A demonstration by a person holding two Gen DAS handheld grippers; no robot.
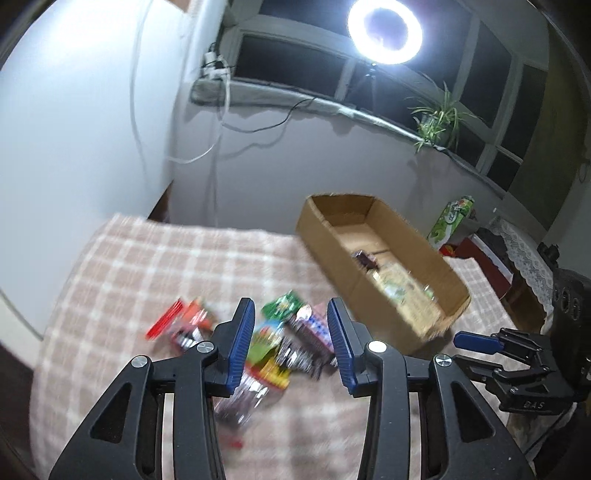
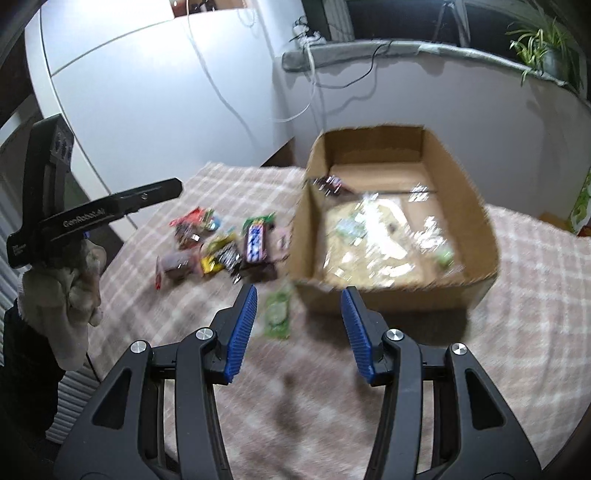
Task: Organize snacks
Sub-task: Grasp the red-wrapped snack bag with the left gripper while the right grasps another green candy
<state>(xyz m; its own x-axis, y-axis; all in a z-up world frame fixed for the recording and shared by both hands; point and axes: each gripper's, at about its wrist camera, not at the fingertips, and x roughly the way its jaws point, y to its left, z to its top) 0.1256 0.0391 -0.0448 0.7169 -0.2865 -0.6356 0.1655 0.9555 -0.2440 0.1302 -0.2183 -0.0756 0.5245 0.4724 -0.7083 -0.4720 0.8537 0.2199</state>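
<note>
A heap of several small snack packets (image 1: pixel 266 343) lies on the checked cloth; it also shows in the right wrist view (image 2: pixel 221 247). An open cardboard box (image 1: pixel 376 266) stands to its right, also seen in the right wrist view (image 2: pixel 391 218), with clear-wrapped snacks and a dark packet inside. A green packet (image 2: pixel 277 314) lies apart near the box's front corner. My left gripper (image 1: pixel 291 325) is open and empty above the heap. My right gripper (image 2: pixel 299 314) is open and empty, before the box and right of the green packet. Both views are blurred.
The checked cloth (image 1: pixel 147 266) covers the surface, whose edges fall away at left and back. A white wall and cables stand behind. A ring light (image 1: pixel 384 31) and a potted plant (image 1: pixel 439 118) are by the window sill. A green carton (image 1: pixel 448 221) stands behind the box.
</note>
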